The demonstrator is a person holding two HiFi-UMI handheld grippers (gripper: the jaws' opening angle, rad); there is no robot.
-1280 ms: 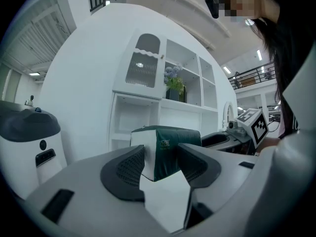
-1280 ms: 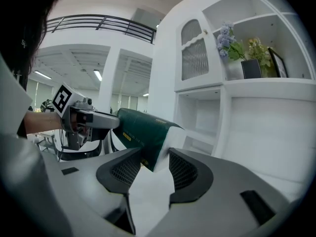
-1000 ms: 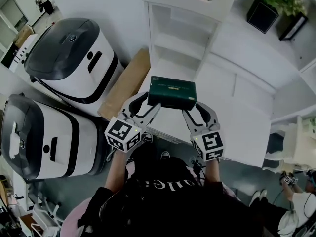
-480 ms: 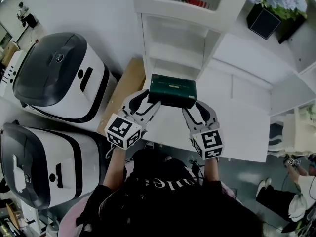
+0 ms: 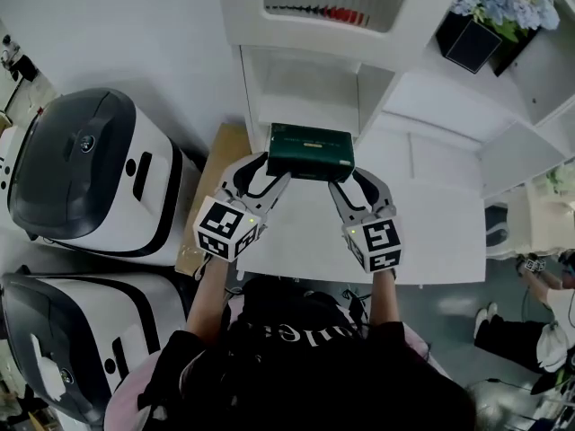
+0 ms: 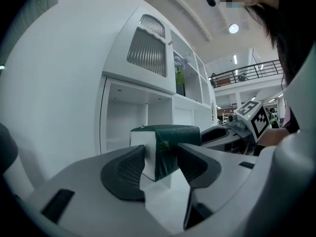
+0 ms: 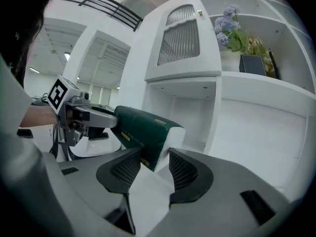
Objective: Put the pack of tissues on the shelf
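The pack of tissues (image 5: pixel 310 153) is a dark green block with white ends, held level in the air between both grippers. My left gripper (image 5: pixel 267 164) is shut on its left end and my right gripper (image 5: pixel 346 176) is shut on its right end. It hangs just in front of the open lower compartment of the white shelf (image 5: pixel 305 92). In the left gripper view the pack (image 6: pixel 173 139) sits between the dark pads of the left gripper (image 6: pixel 160 157), with the shelf opening (image 6: pixel 123 120) behind it. The right gripper view shows the pack (image 7: pixel 143 130) in the right gripper (image 7: pixel 154 164).
Two white machines with dark grey lids (image 5: pixel 81 169) (image 5: pixel 72 330) stand at the left. A brown board (image 5: pixel 211 182) leans beside the shelf. A white cabinet top (image 5: pixel 440 232) lies below the grippers. A black planter with blue flowers (image 5: pixel 472 39) sits up right. A person (image 5: pixel 544 303) stands low right.
Both grippers have carried the pack forward, nearer to the shelf's open compartment. Their hold on the pack's two ends is the same.
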